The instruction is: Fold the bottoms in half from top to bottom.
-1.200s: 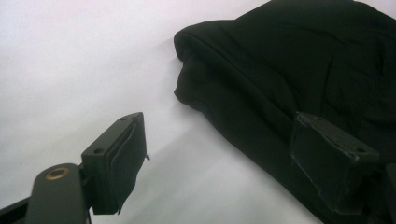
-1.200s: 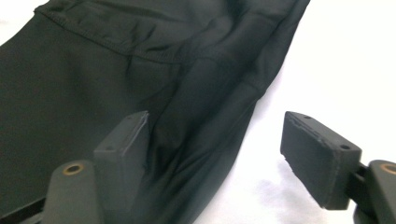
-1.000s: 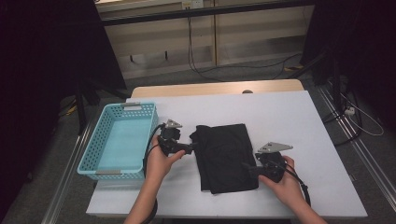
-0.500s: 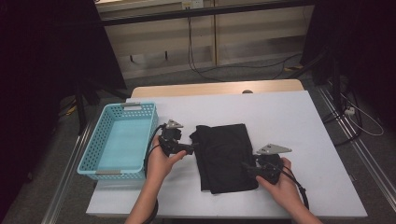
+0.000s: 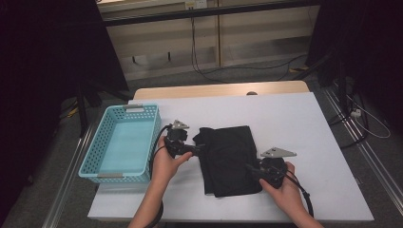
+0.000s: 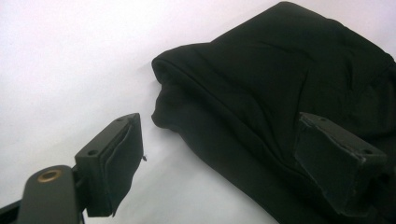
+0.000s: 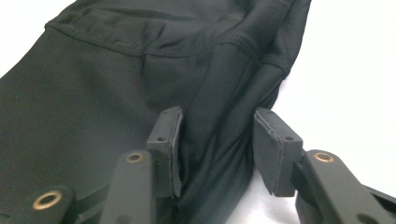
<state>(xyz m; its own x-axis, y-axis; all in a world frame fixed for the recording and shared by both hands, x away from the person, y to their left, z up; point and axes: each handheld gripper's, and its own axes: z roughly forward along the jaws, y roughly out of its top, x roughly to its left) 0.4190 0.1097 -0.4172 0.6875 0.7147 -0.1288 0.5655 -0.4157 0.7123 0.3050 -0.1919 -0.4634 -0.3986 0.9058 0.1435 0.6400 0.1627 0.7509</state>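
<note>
Garment: folded black cloth (image 5: 230,159), lying flat on the white bench (image 5: 304,123), right of the basket, between the two hands.
Left tool (image 5: 198,148): at the cloth's left edge, near the far corner; jaws wide apart, one over bare bench, the other over the fabric (image 6: 261,93); nothing gripped.
Right tool (image 5: 250,169): at the cloth's near right corner; jaws have just been closing, a ridge of fabric (image 7: 215,88) bunched between the pads; left pad on the cloth, right pad seemingly just clear of it, so no firm grip.
Basket: light blue, slotted (image 5: 90,156), on the bench's left edge, apart from the cloth.
</note>
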